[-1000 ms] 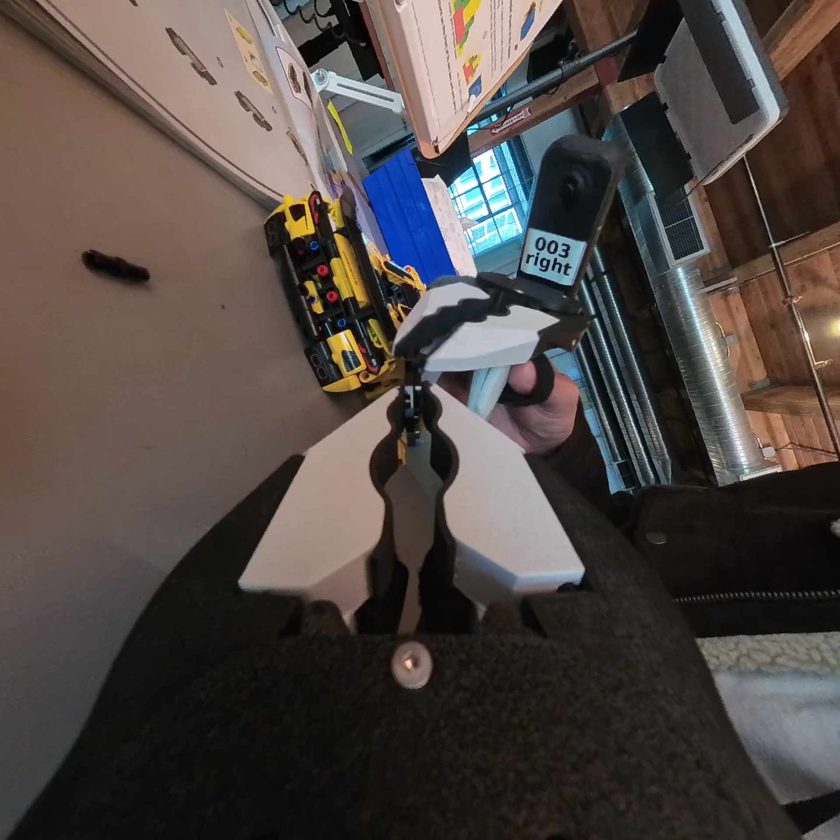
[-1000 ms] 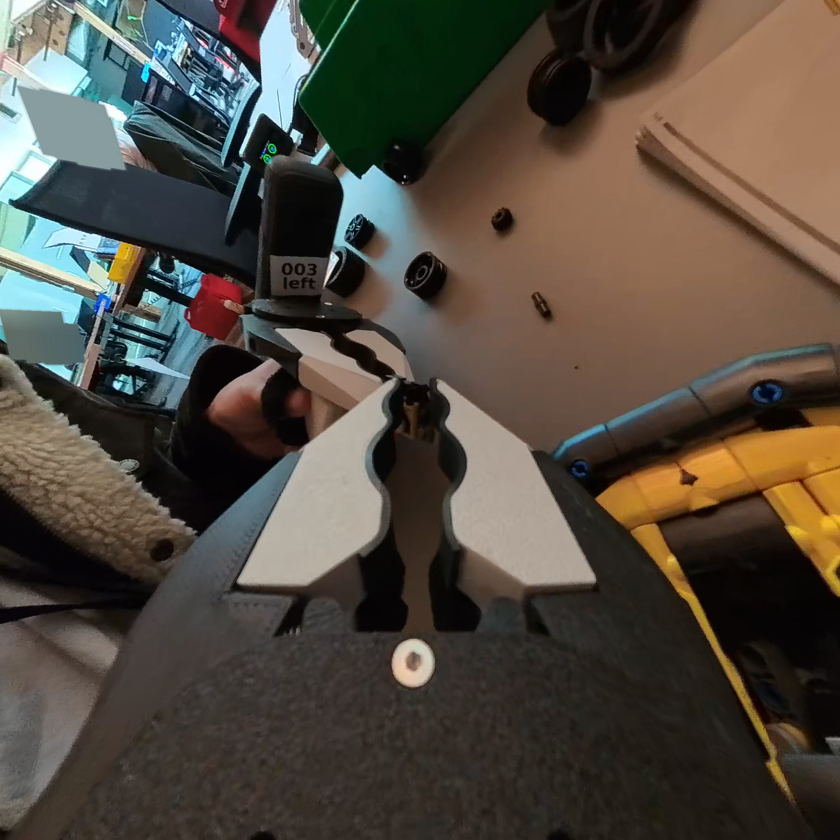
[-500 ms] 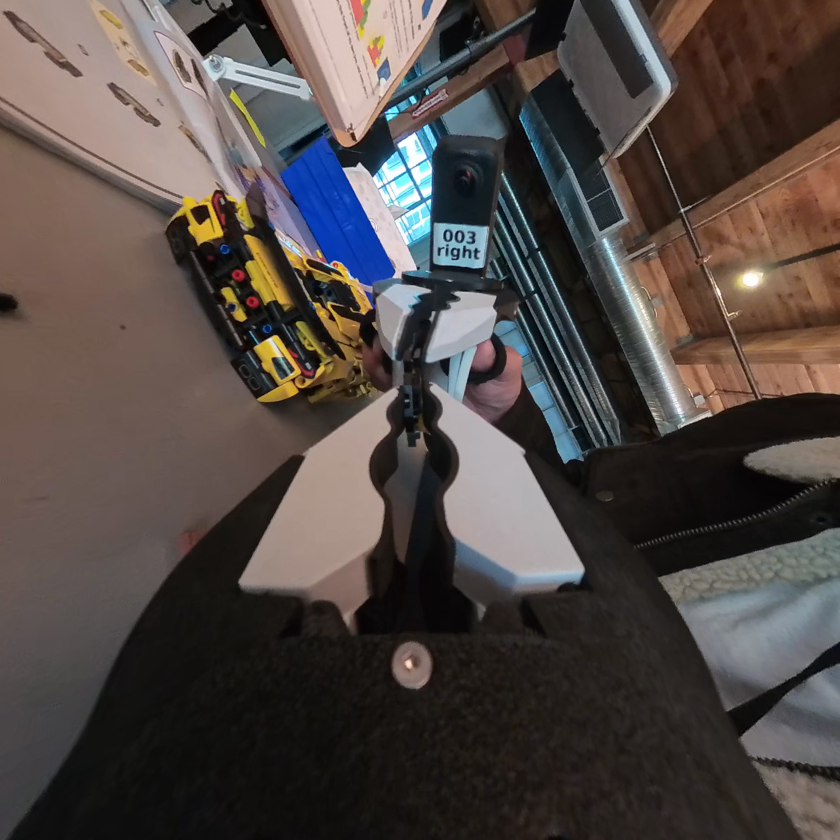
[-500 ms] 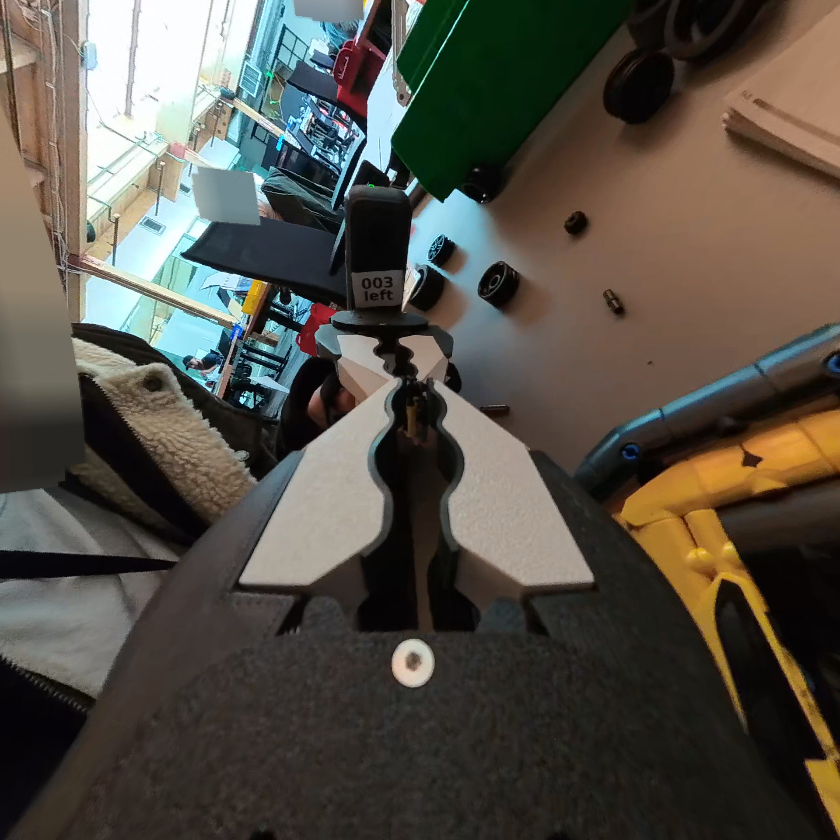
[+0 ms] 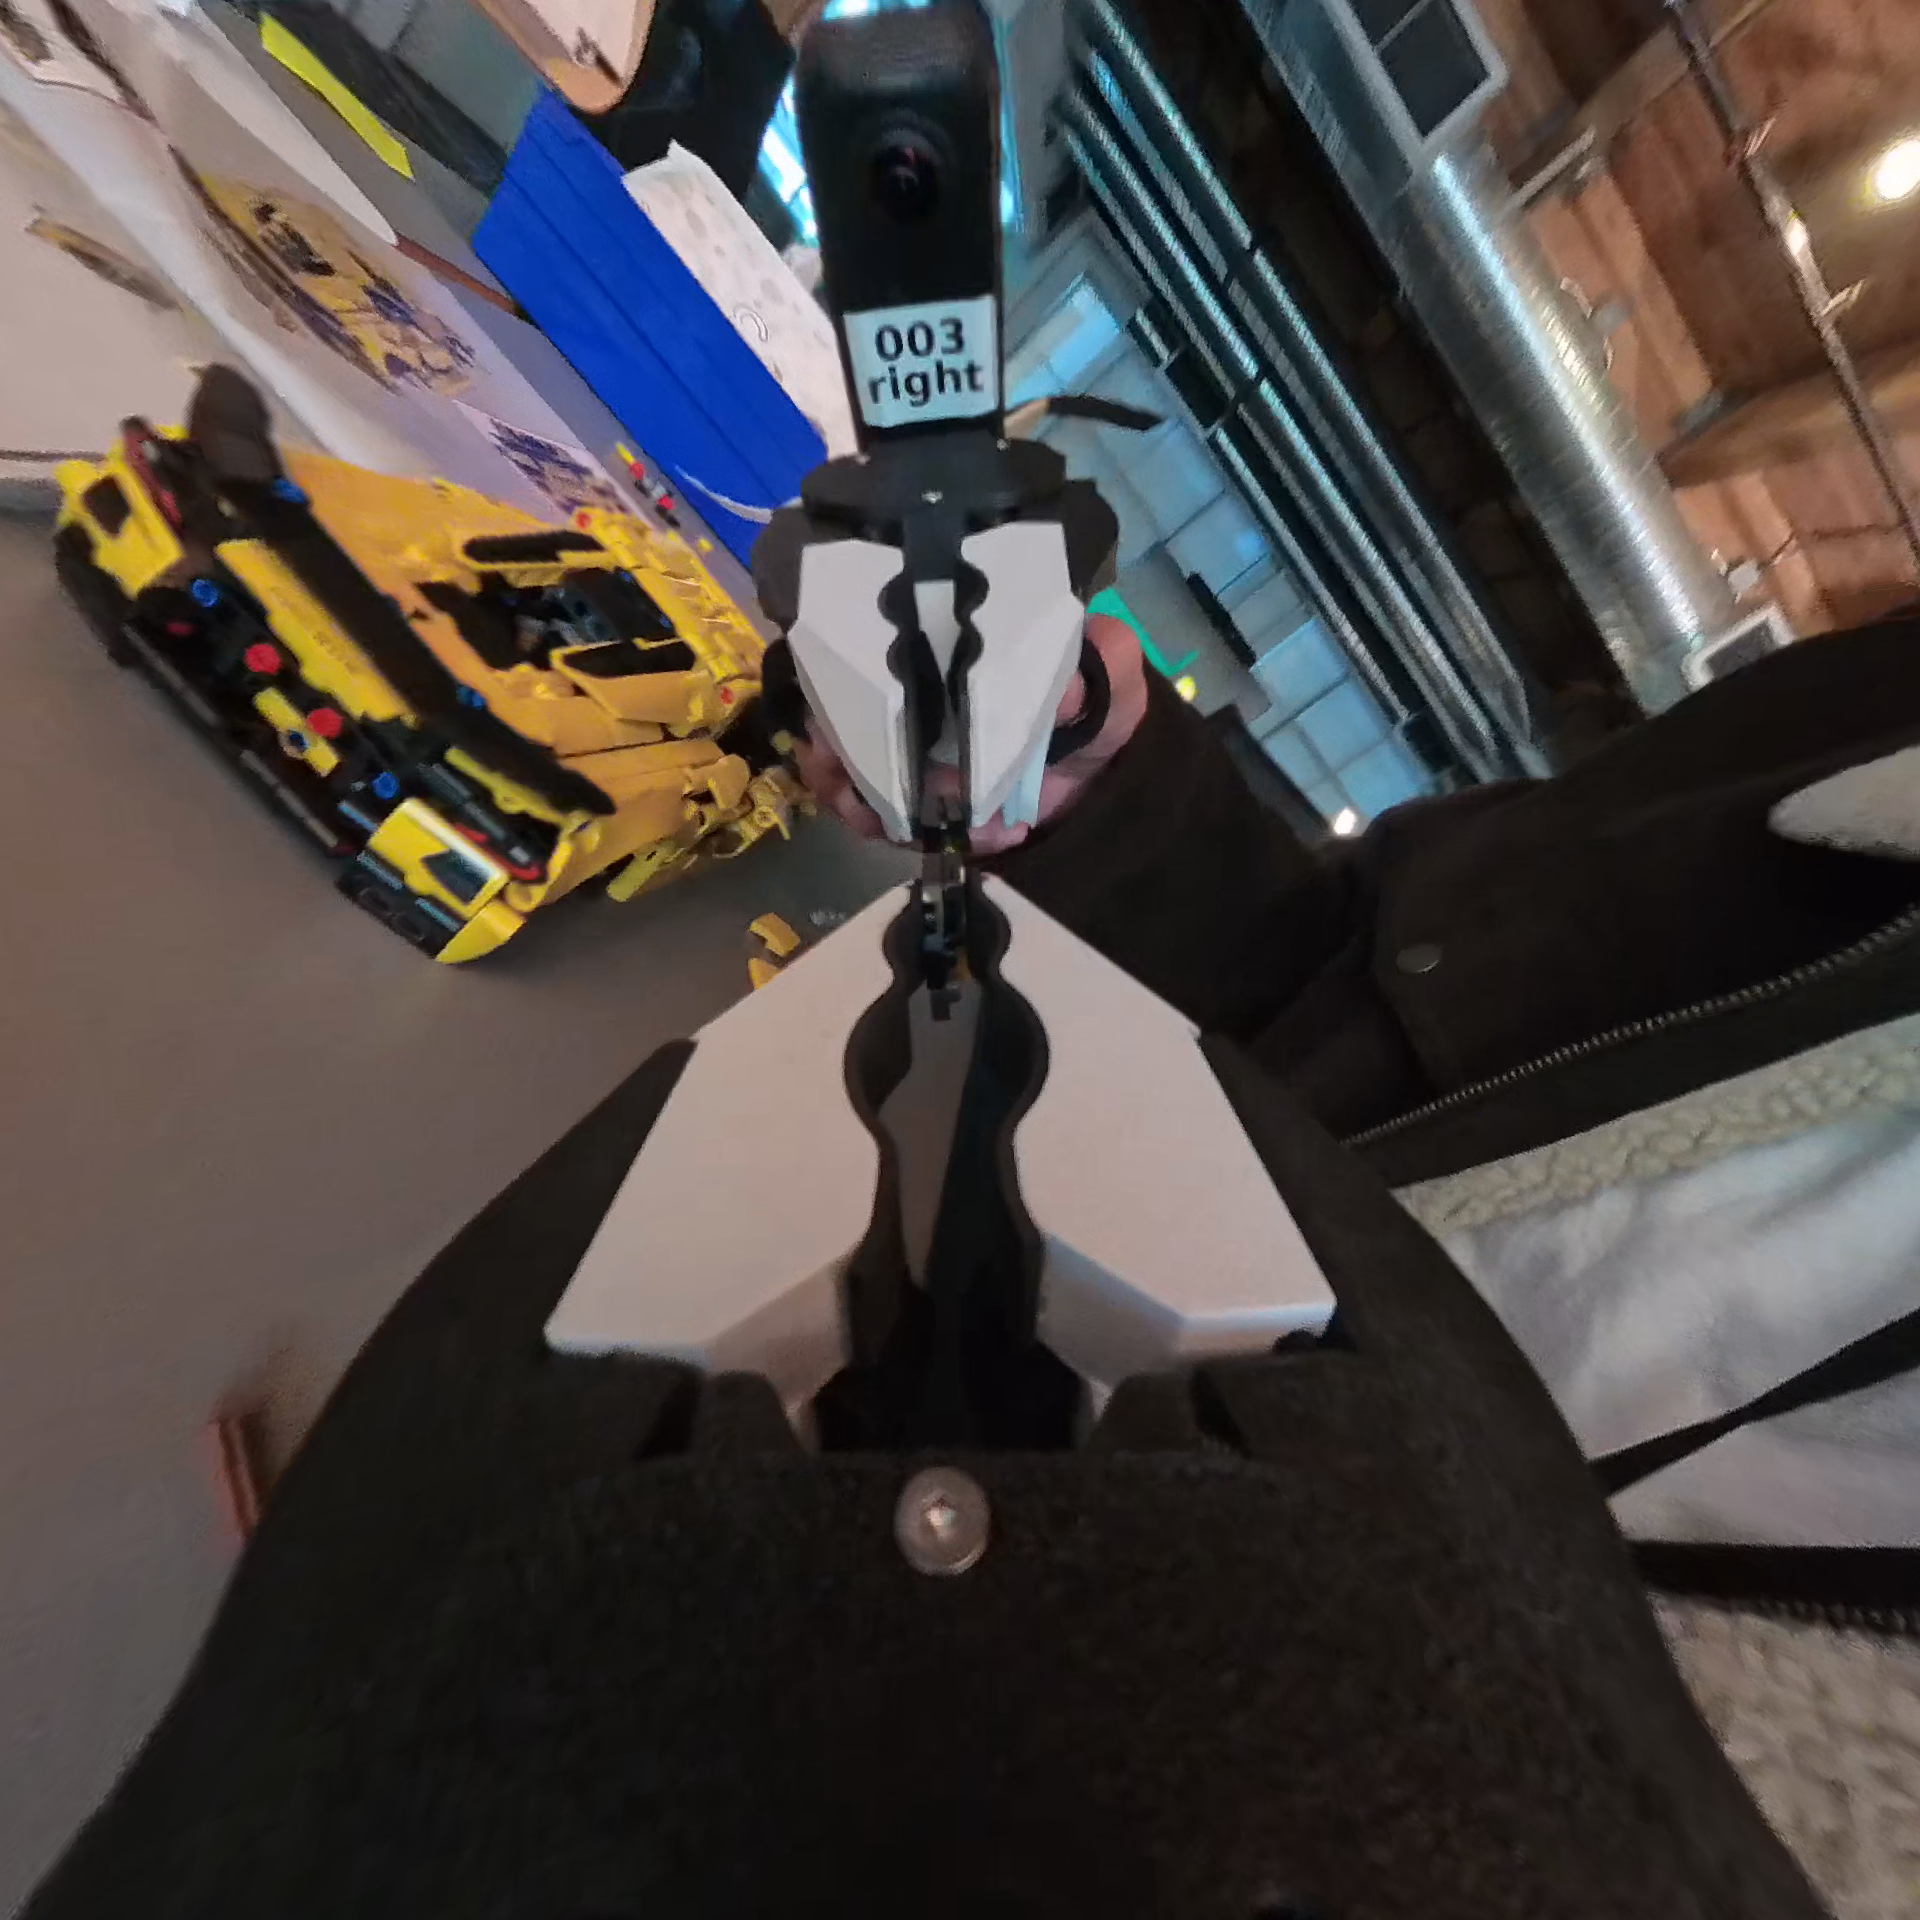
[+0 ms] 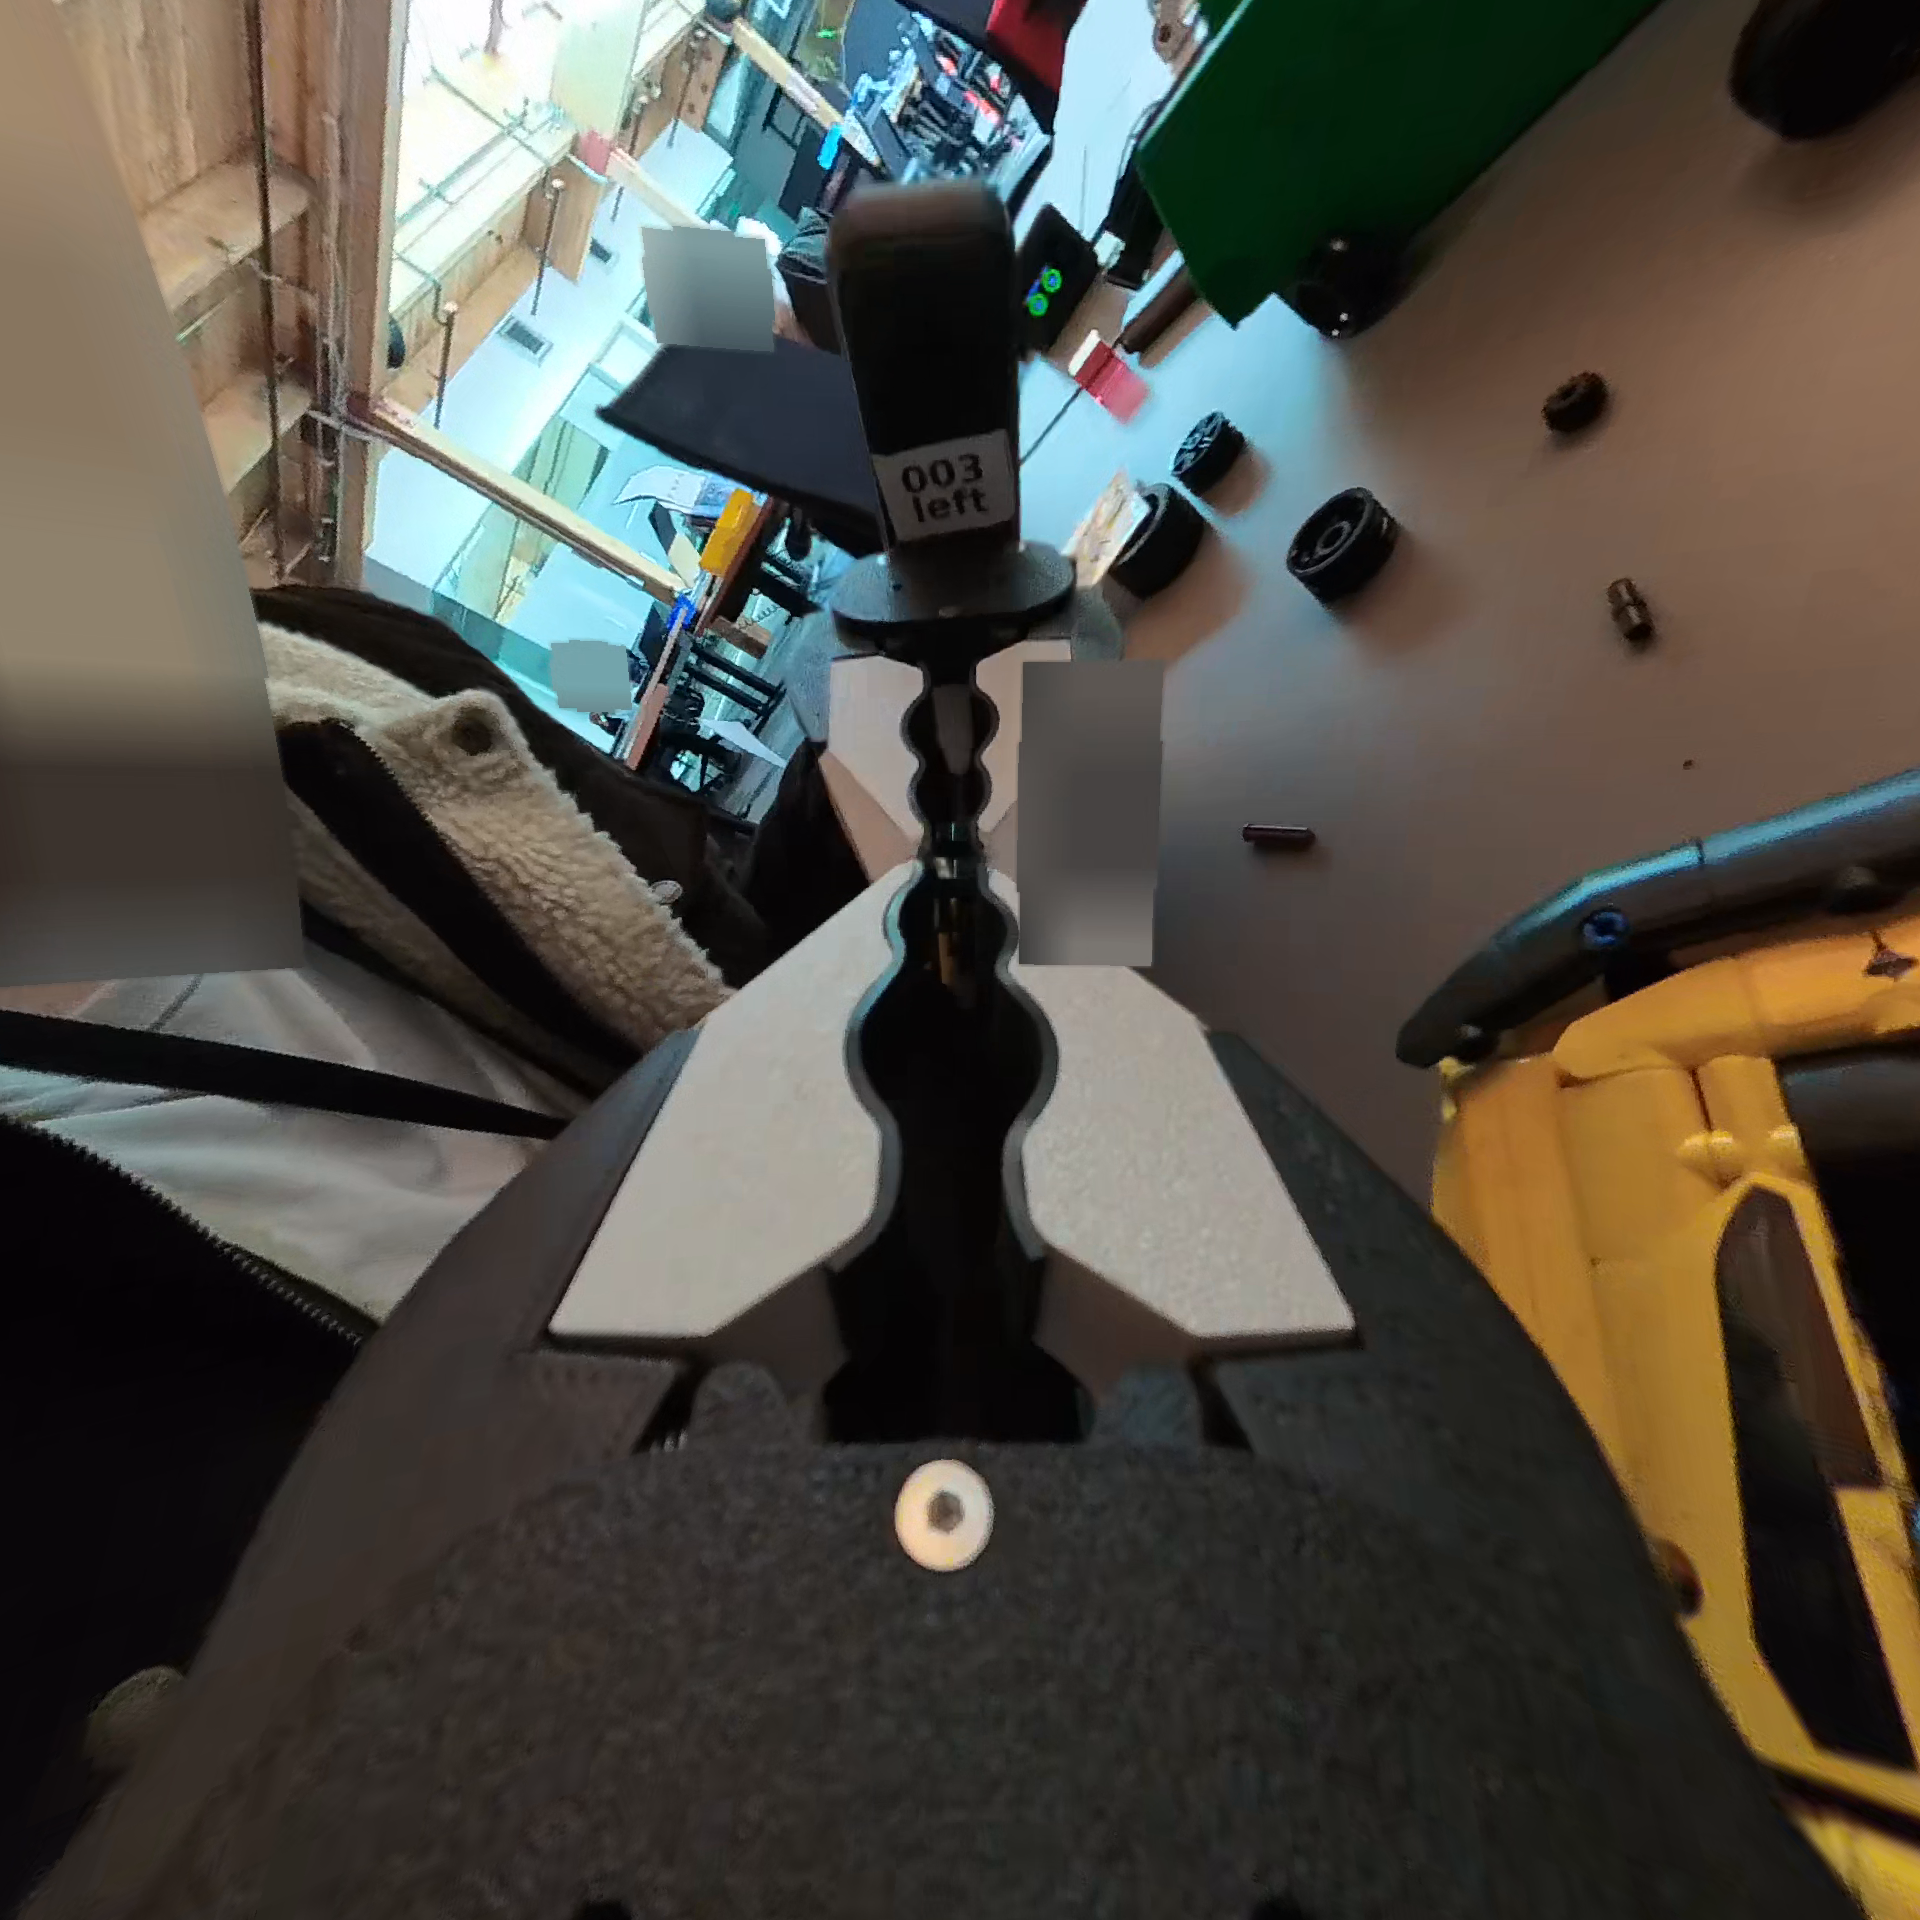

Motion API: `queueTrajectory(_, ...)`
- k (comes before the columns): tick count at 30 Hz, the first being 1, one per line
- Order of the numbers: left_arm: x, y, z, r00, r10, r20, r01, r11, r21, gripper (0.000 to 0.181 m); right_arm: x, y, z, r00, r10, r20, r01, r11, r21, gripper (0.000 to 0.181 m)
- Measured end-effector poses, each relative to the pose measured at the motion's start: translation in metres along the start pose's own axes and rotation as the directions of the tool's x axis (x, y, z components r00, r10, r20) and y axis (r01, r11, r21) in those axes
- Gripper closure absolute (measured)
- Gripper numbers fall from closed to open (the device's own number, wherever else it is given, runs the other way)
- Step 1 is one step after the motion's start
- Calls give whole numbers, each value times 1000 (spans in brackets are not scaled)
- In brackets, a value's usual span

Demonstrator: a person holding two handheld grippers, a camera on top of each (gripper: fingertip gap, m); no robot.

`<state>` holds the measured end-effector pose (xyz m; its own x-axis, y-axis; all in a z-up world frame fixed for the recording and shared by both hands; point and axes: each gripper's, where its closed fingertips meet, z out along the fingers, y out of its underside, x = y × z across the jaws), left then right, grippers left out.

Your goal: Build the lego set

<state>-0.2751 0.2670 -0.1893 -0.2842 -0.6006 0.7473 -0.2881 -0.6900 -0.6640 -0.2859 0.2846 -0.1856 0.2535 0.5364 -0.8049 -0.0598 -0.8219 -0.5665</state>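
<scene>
Yellow lego car, left of frame: body largely built, wheels loose at upper right. Left gripper and right gripper, tip to tip at centre, each clamped on a small dark piece; joining apparently pending.

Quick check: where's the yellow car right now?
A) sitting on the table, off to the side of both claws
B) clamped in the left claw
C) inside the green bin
A: the yellow car rests on the table, clear of both claws, which meet tip to tip on a small piece.
</scene>
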Motion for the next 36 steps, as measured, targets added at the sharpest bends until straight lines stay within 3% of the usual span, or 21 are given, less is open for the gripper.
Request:
queueTrajectory(6,17,-19,33,973,226,54,-202,936,-287,175,-23,-8,-39,988,-144,56,143,990,16,175)
queueTrajectory(8,15,-30,46,963,264,53,-227,902,-367,175,-23,-15,-55,980,-201,6,201,978,52,174)
queueTrajectory(11,13,-48,71,964,265,5,-239,877,-416,175,-23,-28,-85,967,-252,-38,255,950,179,175)
queueTrajectory(14,4,-55,96,957,288,-39,-273,843,-464,175,-16,-31,-113,975,-222,-13,216,931,295,175)
queueTrajectory(18,-3,-54,117,969,225,-106,-249,872,-421,175,-7,-26,-134,954,-271,-128,298,899,321,175)
queueTrajectory(22,-9,-47,124,975,153,-160,-203,908,-366,175,1,-18,-138,961,-248,-124,274,917,291,174)
queueTrajectory(25,-12,-43,121,974,170,-151,-216,902,-374,175,4,-15,-135,973,-216,-81,230,929,289,175)
queueTrajectory(31,-13,-38,116,972,179,-153,-224,900,-373,175,6,-9,-127,954,-261,-149,289,932,221,174)
queueTrajectory(36,-20,-39,114,968,226,-112,-252,897,-364,175,11,-13,-126,951,-261,-166,297,922,248,175)
